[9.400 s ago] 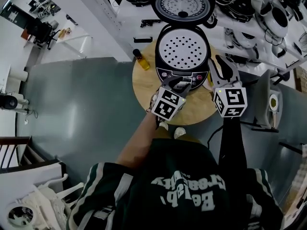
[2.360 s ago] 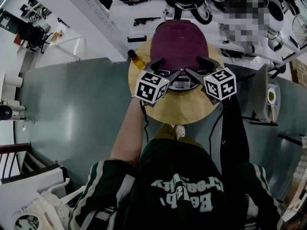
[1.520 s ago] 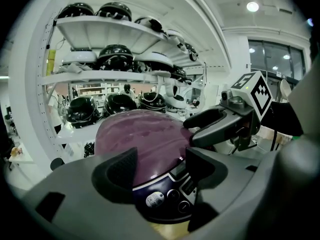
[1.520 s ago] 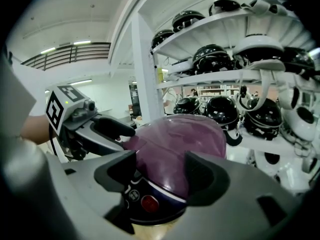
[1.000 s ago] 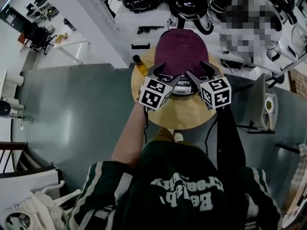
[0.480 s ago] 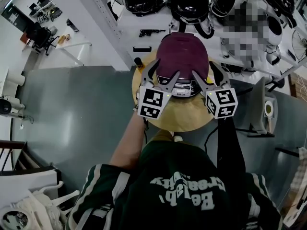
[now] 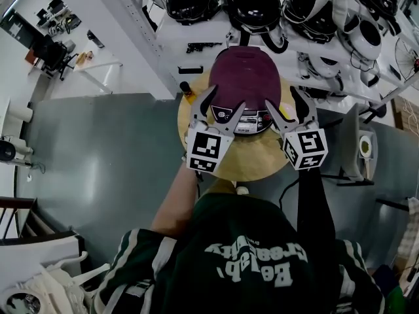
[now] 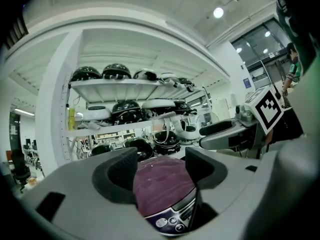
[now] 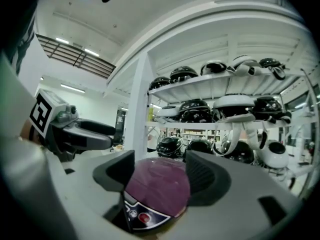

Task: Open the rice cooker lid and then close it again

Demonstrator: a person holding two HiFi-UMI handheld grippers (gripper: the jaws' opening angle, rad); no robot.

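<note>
White shelves (image 7: 196, 18) back a round wooden desk (image 7: 252, 165). The rice cooker (image 7: 245, 77) sits toward its 12 o'clock edge with the maroon lid shut, so its contents are hidden. The lid looks rigid, smooth and slippery, and is best worked at its front lip. The left gripper (image 7: 222, 103) at 7 o'clock has wide jaws gripping nothing. The right gripper (image 7: 283, 100) at 5 o'clock has jaws that have just been opening, also empty.

Rice cooker (image 7: 247, 84) and bottle (image 7: 186, 88) block the round table (image 7: 252, 160) at its far side; near side bare.
</note>
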